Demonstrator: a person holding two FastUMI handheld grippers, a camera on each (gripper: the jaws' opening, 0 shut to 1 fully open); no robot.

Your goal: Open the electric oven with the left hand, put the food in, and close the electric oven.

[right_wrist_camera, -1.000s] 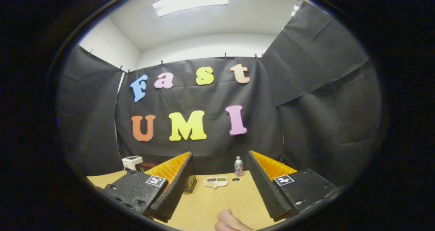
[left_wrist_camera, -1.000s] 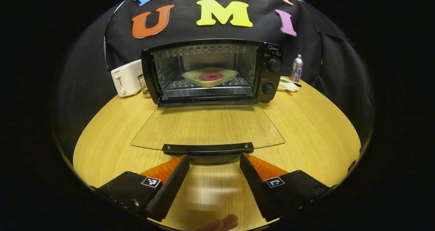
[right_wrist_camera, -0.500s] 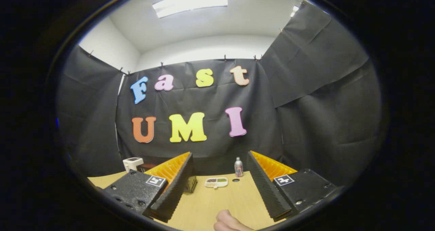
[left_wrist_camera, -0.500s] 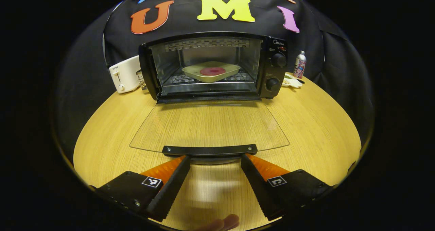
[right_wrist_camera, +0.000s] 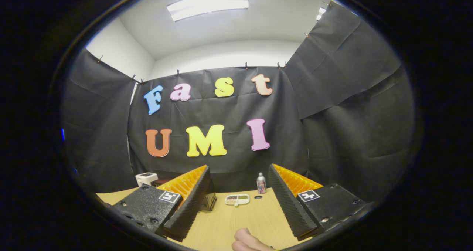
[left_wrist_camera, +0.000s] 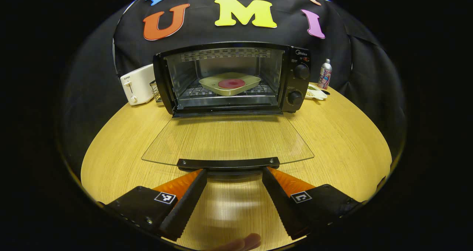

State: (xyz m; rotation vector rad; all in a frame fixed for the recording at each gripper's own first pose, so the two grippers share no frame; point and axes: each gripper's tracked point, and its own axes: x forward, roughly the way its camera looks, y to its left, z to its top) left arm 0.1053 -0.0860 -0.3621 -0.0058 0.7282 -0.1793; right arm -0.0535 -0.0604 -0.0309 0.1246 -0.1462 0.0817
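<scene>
The left gripper (left_wrist_camera: 234, 171) is hovering released just before the oven door handle (left_wrist_camera: 227, 162); the tray (left_wrist_camera: 230, 83) is sitting inside the oven (left_wrist_camera: 295, 81).

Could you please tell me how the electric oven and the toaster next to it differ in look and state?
The electric oven is black; the toaster is white. The oven is much larger than the toaster. The oven's glass door lies folded down with a tray on its rack; the toaster's top isn't visible. Both stand on the wooden table.
</scene>
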